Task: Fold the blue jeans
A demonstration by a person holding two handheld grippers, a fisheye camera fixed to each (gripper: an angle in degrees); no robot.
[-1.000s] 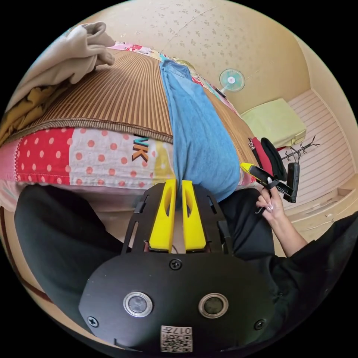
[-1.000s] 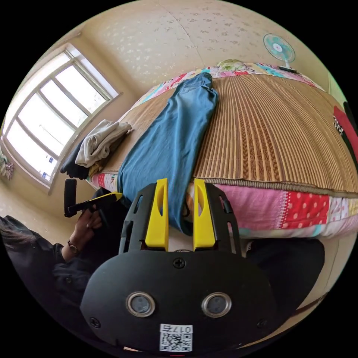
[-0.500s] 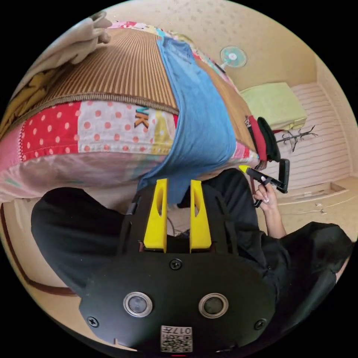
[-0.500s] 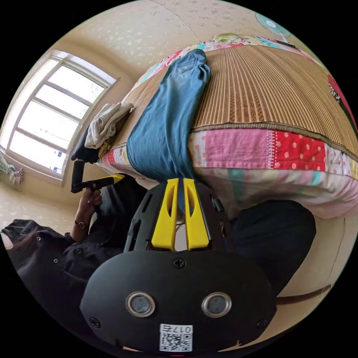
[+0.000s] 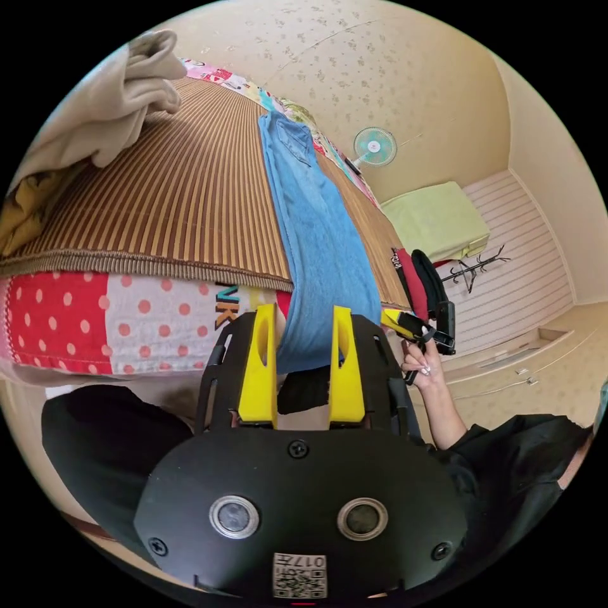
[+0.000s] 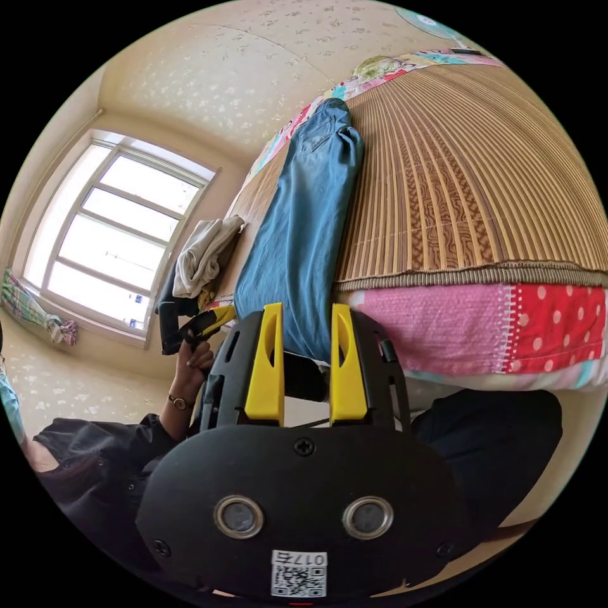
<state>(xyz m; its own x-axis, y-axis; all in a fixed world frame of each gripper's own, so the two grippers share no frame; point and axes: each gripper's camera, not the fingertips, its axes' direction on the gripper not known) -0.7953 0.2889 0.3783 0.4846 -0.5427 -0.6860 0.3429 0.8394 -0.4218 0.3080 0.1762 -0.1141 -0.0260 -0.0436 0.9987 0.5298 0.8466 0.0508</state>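
Jeans (image 5: 316, 234) lie in one long strip down the woven bed mat (image 5: 190, 190), already doubled leg on leg, with the waist at the far end near the patchwork quilt's (image 6: 481, 329) far border and the hems draped over the near edge of the bed. Your left tongs (image 5: 296, 335) stand apart, the hanging hem between the jaws but not pinched; your right tongs (image 6: 306, 335) are likewise apart around the same hem from the other side. Before you close, slide each pair of tongs out toward its own corner of the hem so you catch both layers of denim, not only the top leg. Clamp firmly, then lift both corners level and carry them toward the waist, keeping the side seams aligned so the fold lands square. Watch that the fabric does not drag the mat edge with it. Keep clear of the pile of clothes (image 5: 107, 114) at the left and the dark and red garments (image 5: 421, 282) at the right.
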